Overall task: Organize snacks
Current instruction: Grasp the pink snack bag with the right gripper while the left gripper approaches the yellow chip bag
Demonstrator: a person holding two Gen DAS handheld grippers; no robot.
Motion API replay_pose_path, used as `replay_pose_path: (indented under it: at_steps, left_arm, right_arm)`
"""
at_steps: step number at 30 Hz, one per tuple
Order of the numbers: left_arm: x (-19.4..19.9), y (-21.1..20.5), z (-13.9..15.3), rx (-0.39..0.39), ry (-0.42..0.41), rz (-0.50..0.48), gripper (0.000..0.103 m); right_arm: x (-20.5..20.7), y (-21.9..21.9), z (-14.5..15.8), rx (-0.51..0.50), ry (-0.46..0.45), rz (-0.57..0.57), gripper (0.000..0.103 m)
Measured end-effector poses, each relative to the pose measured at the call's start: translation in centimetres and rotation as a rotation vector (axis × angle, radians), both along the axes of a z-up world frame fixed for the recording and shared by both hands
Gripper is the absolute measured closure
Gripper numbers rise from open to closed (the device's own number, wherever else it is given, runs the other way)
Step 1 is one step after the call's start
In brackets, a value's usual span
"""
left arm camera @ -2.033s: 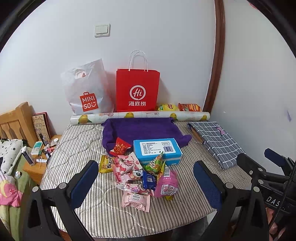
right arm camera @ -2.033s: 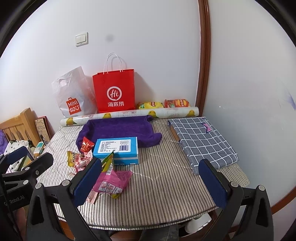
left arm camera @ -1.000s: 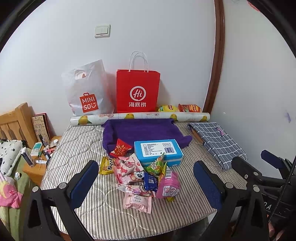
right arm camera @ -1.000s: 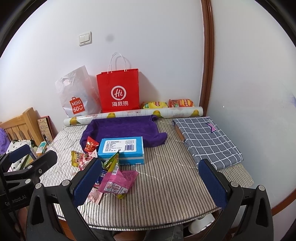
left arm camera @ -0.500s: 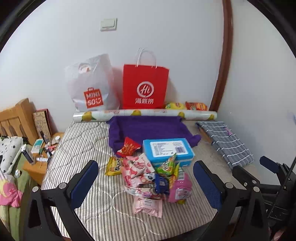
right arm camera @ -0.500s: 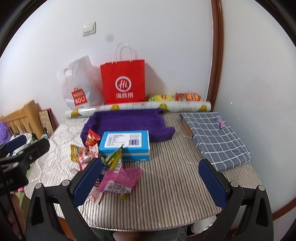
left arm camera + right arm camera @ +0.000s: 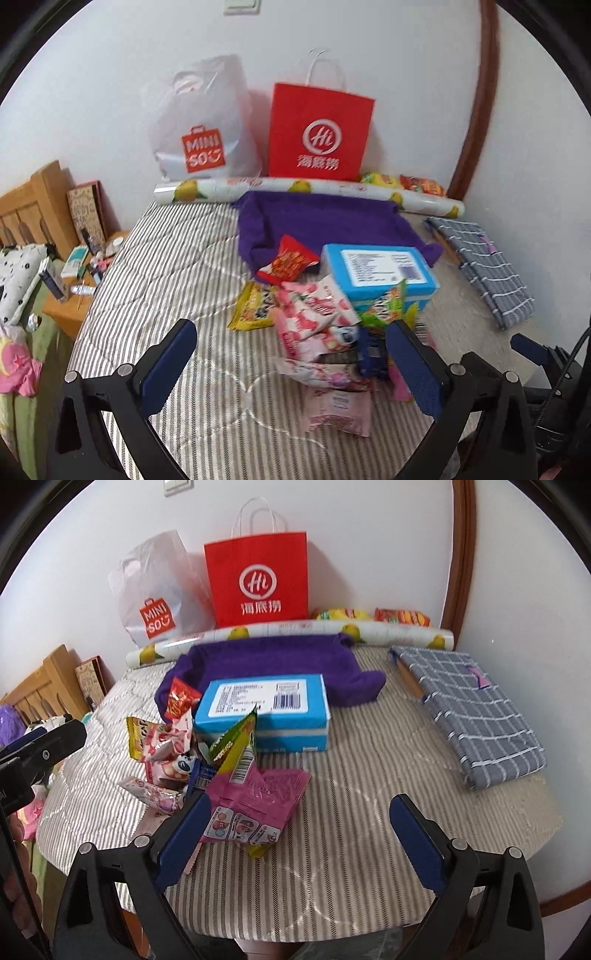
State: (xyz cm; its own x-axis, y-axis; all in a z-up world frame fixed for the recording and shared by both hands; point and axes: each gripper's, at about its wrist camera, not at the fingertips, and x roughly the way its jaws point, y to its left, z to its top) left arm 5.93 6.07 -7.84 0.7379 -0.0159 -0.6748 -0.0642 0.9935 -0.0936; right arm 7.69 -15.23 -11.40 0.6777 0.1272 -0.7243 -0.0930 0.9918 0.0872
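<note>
Left wrist view: the left gripper (image 7: pixel 291 363) hangs with jaws apart and empty at lower centre, over the heap of bright snack packets (image 7: pixel 325 325) on the striped tabletop (image 7: pixel 166 266); a blue rectangular cardboard box (image 7: pixel 380 271) sits right of centre.

Right wrist view: the right gripper (image 7: pixel 299 836), jaws wide but just closing slightly, holds nothing; a pink foil pouch (image 7: pixel 255 806) lies by its left jaw.

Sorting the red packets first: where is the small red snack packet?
In the left wrist view, the red snack packet lies mid-table on the purple cloth's front edge, left of the blue box.
</note>
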Motion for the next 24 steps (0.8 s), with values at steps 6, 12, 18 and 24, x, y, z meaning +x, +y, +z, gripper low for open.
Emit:
replay_pose_path:
  at_steps: [6,12,18,24]
  left_arm:
    - [1.4,1.6,-2.0,-0.050,0.044,0.001,0.000]
    - [2.4,2.2,-3.0,-0.081,0.043,-0.017,0.000]
    - [3.7,2.7,-4.6,-0.105,0.081,-0.021,0.000]
    - [4.6,3.4,-5.7,-0.122,0.105,-0.021,0.000]
  right_arm:
    - [1.9,1.0,-2.2,0.011,0.083,-0.001,0.006]
    - [3.2,1.9,-3.9,0.026,0.135,0.012,0.006]
    - [4.7,2.8,-6.0,0.076,0.204,0.028,0.006]
    - [5.8,3.2,-7.4,0.085,0.247,0.030,0.006]
